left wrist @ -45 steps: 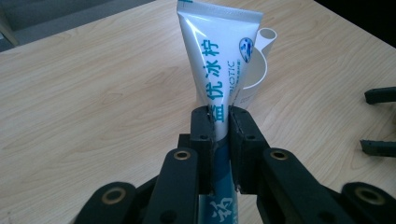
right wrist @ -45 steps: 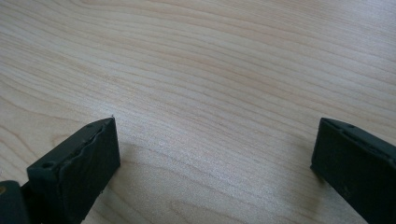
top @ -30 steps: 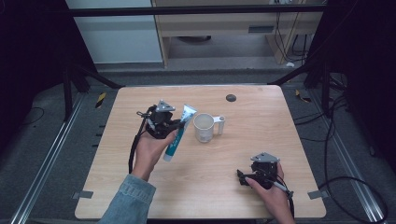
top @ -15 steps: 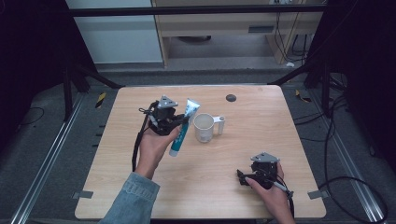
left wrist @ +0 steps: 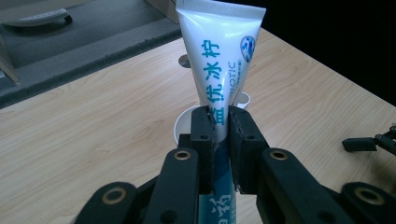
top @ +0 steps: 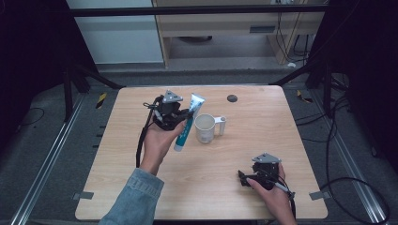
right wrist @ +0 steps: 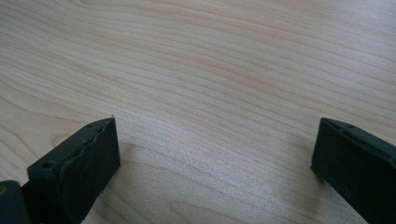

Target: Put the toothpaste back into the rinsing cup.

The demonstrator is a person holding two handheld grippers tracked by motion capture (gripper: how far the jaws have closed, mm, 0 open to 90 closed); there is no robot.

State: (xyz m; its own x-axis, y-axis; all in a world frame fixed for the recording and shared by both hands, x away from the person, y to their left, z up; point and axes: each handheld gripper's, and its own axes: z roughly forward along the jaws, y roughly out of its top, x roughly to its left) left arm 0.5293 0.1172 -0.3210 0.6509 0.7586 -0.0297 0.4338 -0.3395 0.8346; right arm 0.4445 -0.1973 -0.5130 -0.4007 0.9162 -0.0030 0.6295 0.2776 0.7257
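My left gripper (top: 185, 114) is shut on a white and teal toothpaste tube (top: 187, 123), held off the table with its flat crimped end up and toward the back. In the left gripper view the tube (left wrist: 219, 60) is pinched between the two pads of that gripper (left wrist: 220, 122). A white mug (top: 207, 128) stands upright just right of the tube, its handle to the right; its rim (left wrist: 183, 125) peeks out behind the jaws. My right gripper (top: 243, 178) rests low at the table's front right, open, with bare wood between its fingers (right wrist: 77, 165).
A small dark round cap (top: 232, 98) lies near the table's back edge. The wooden table (top: 281, 136) is bare to the right and in front. Metal rails and cables run along the floor on both sides. The right gripper also appears at the edge of the left gripper view (left wrist: 369, 142).
My left gripper has lifted the tube and carried it a little right and back, closer to the mug. The right gripper has not moved.
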